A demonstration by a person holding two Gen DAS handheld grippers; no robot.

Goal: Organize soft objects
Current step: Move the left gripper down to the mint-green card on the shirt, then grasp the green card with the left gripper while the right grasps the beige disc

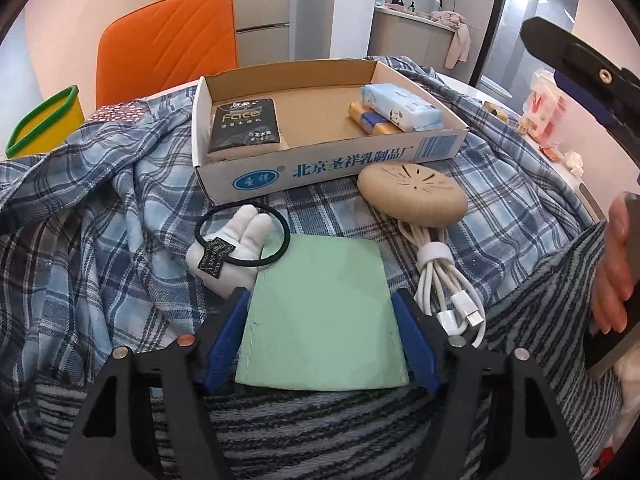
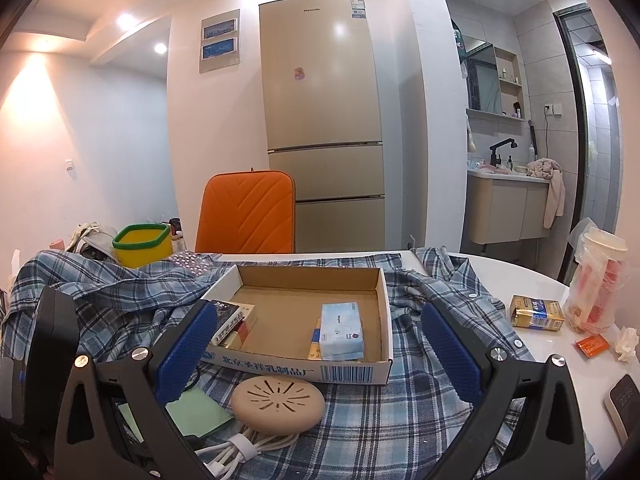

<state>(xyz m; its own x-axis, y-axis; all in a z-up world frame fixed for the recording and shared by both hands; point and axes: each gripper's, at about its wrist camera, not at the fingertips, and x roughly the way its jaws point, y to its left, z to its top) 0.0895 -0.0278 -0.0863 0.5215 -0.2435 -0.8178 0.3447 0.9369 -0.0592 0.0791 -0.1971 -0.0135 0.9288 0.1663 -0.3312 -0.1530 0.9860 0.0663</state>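
Observation:
My left gripper (image 1: 320,308) has its blue fingers on both side edges of a flat green pouch (image 1: 320,312) lying on the plaid cloth. A white plush hand (image 1: 228,248) with a black hair tie (image 1: 244,236) lies left of it. A tan round pad (image 1: 412,194) sits in front of the cardboard box (image 1: 328,164), which holds a black tissue pack (image 1: 246,124) and a blue tissue pack (image 1: 400,106). My right gripper (image 2: 320,356) is open and empty, above the table before the box (image 2: 308,372), with the tan pad (image 2: 279,404) below it.
A coiled white cable (image 1: 444,292) lies right of the pouch. A yellow bin with a green rim (image 2: 142,244) and an orange chair (image 2: 246,212) stand behind. A gold packet (image 2: 536,312), a bagged cup (image 2: 600,280) and a phone (image 2: 626,404) are at the right.

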